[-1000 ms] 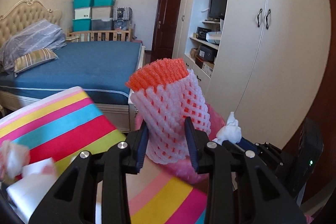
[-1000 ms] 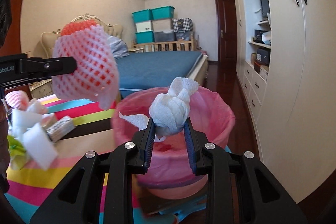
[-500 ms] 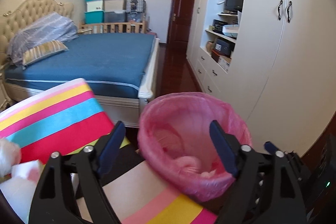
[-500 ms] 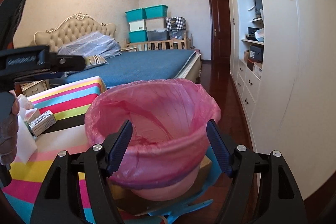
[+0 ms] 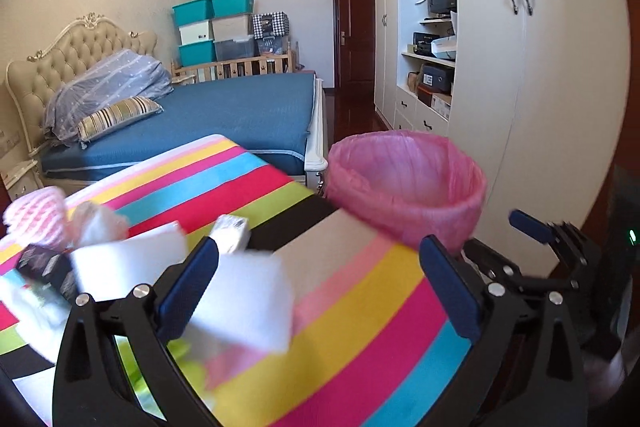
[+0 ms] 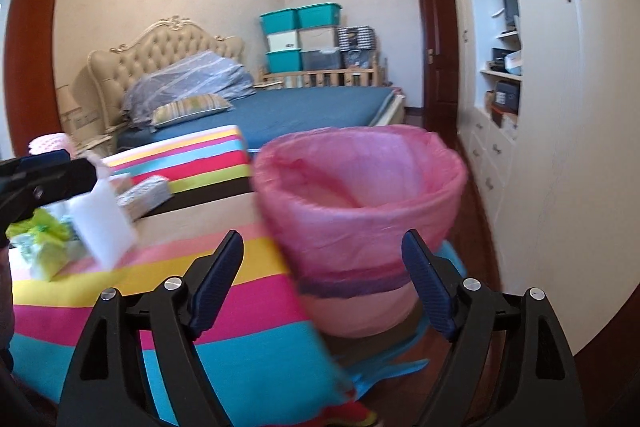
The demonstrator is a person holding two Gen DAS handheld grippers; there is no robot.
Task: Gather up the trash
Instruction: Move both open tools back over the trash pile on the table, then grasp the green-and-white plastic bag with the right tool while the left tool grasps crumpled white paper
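Foam net and tissue are gone from both grippers. Left gripper, empty, jaws opening, faces the white foam sheet, nearer than right gripper, also empty and opening.

bright, even daylight | fisheye-bent edges | foreground motion-blurred

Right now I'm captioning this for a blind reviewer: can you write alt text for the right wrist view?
The right gripper, jaws opening with nothing between them, points at a pink-lined trash bin beside a striped tablecloth. White foam, a small box and green wrappers lie at left; a bed stands behind.
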